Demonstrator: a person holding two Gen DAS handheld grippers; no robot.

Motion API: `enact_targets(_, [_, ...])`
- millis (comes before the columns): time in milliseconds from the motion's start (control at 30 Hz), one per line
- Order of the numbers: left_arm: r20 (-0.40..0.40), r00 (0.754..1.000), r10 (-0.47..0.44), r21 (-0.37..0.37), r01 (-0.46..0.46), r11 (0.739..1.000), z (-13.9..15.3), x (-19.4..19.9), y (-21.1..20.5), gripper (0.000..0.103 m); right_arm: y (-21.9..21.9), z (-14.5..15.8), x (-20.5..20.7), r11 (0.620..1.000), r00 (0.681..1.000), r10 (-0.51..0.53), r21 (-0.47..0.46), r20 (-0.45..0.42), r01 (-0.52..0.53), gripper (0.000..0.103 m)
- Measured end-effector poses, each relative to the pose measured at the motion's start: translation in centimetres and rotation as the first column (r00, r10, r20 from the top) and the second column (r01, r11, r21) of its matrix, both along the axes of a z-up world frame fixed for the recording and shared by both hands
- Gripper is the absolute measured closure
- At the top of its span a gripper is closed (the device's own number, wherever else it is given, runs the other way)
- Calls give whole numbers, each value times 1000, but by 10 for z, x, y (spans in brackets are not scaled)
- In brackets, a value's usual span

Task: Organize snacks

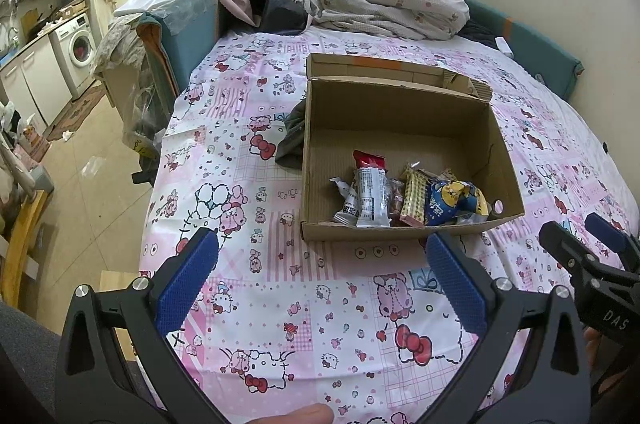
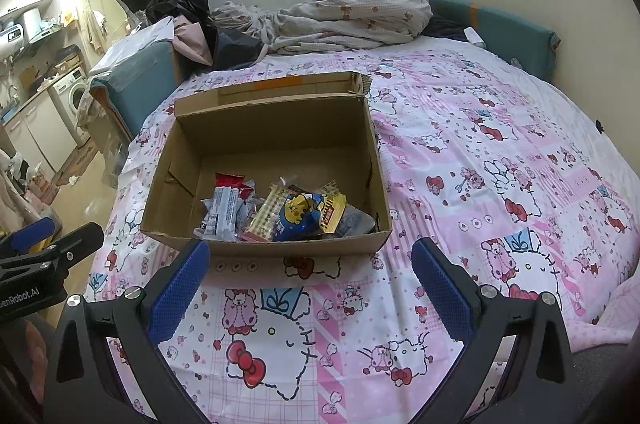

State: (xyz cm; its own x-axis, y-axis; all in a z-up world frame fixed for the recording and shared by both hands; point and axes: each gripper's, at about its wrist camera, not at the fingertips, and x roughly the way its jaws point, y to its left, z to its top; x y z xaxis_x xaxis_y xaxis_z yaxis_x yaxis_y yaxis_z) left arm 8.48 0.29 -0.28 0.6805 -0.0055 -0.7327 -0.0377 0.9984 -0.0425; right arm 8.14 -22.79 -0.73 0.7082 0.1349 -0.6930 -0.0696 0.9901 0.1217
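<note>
I hold both grippers short of the cardboard box (image 1: 408,159), on the side nearest me. My left gripper (image 1: 320,276) has its blue pads spread wide with nothing between them. My right gripper (image 2: 310,280) is likewise spread wide and empty. Neither touches the box.

The snacks (image 1: 412,195) lie in a loose heap inside the box, against its near wall. A white-and-grey bar wrapper (image 1: 370,195) sits at the left of the heap, a blue-and-yellow packet (image 1: 452,201) at the right, and a checked yellow packet (image 1: 414,197) between them. The far half of the box floor is bare. I see no loose snacks on the patterned bedsheet (image 1: 280,304) around the box.

Hazards, as I judge them:

- The packets overlap. Closing on one may catch its neighbour's edge and drag two out together.
- The heap lies tight against the near wall. A pad lowered there may strike the rim and shove or tip the box, since it rests on soft bedding.
- Foil wrappers are slick; a pinch on a crimped end may slip.
- The two grippers sit near each other on the near side of the box, so reaching in together risks a collision.
</note>
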Motion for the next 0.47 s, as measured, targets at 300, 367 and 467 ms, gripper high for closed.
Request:
enact_targets(300, [-1, 1000, -1, -1, 1, 1000, -1, 0, 0, 0, 1, -1, 0, 1000, 1000, 1, 1, -2, -1, 0])
enact_targets(367, [-1, 1000, -2, -4, 2, 1000, 0, 0, 0, 0, 1, -1, 0, 1000, 1000, 0, 2, -1, 0, 0])
enact_targets(467, [3, 1000, -6, 9, 6, 1000, -3, 0, -3, 0, 0, 0, 0, 1000, 1000, 0, 3, -1, 0, 0])
